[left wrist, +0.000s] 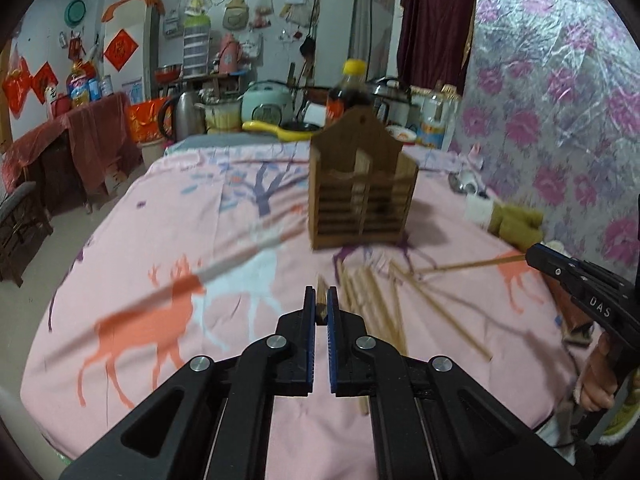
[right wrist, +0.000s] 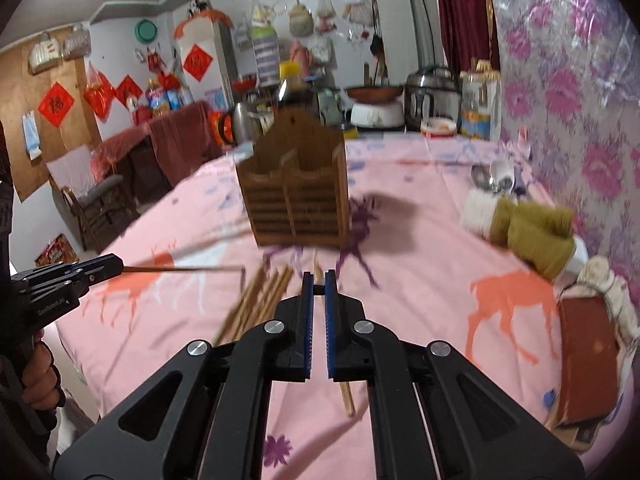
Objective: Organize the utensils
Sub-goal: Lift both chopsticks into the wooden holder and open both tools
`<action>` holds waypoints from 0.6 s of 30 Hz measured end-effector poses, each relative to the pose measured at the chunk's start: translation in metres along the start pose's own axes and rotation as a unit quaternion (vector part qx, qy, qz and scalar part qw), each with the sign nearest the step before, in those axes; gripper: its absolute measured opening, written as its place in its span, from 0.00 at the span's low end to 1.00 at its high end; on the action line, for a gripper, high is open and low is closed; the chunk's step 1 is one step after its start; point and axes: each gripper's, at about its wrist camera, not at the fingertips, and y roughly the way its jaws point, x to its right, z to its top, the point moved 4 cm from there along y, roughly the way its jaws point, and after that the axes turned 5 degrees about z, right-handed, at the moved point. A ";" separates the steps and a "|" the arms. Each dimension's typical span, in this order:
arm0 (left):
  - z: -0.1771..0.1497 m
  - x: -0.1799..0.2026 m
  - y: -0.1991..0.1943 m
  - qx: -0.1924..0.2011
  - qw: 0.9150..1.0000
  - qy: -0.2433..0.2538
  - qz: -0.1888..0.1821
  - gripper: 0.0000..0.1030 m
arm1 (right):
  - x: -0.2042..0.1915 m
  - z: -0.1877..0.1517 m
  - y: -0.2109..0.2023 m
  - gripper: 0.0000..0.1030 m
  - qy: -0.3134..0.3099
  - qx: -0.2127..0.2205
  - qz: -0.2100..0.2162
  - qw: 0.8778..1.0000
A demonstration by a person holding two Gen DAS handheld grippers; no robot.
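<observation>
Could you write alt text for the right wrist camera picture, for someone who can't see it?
The right gripper, its black jaws nearly shut on a single chopstick, hangs over a pink deer-print tablecloth strewn with loose chopsticks. A slatted wooden utensil holder stands just beyond. At the left edge, the left gripper holds another chopstick.

The left gripper (left wrist: pixel 321 300) is held low and level, pointing forward, its two blue-lined fingers (left wrist: pixel 309 320) drawn nearly together and pinching a thin chopstick (left wrist: pixel 320 294) between them. The right gripper (right wrist: pixel 319 284) is in the same pose, fingers (right wrist: pixel 307 312) close and parallel, clamped on a chopstick (right wrist: pixel 346 396) of its own. Each is gripped from below by a bare hand (right wrist: pixel 40 376), seen at the edge of the other gripper's view.
</observation>
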 end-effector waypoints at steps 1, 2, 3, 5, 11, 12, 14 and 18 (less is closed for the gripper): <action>0.007 0.002 -0.002 0.006 1.000 0.004 -0.002 0.06 | 0.000 0.007 -0.003 0.06 -0.003 0.007 -0.001 1.000; 0.013 0.004 -0.004 0.011 1.000 0.008 -0.002 0.06 | -0.001 0.013 -0.005 0.06 -0.006 0.012 -0.002 1.000; 0.019 0.006 -0.005 0.016 1.000 0.013 -0.001 0.06 | -0.002 0.015 -0.006 0.06 -0.009 0.015 -0.003 1.000; 0.036 0.011 -0.006 0.024 0.999 0.022 -0.006 0.06 | -0.003 0.029 -0.008 0.06 -0.019 0.024 -0.007 1.000; 0.082 0.021 -0.003 0.033 0.998 0.033 -0.030 0.06 | -0.004 0.062 -0.004 0.06 -0.028 0.039 -0.004 0.999; 0.088 0.022 -0.002 0.034 0.998 0.033 -0.032 0.06 | -0.005 0.065 -0.003 0.06 -0.029 0.040 -0.004 0.999; 0.104 0.024 0.001 0.035 0.998 0.035 -0.036 0.06 | -0.006 0.080 0.001 0.06 -0.032 0.048 -0.001 0.998; 0.138 0.023 0.001 0.052 0.997 0.035 -0.035 0.06 | -0.009 0.119 0.005 0.06 -0.035 0.073 0.004 0.997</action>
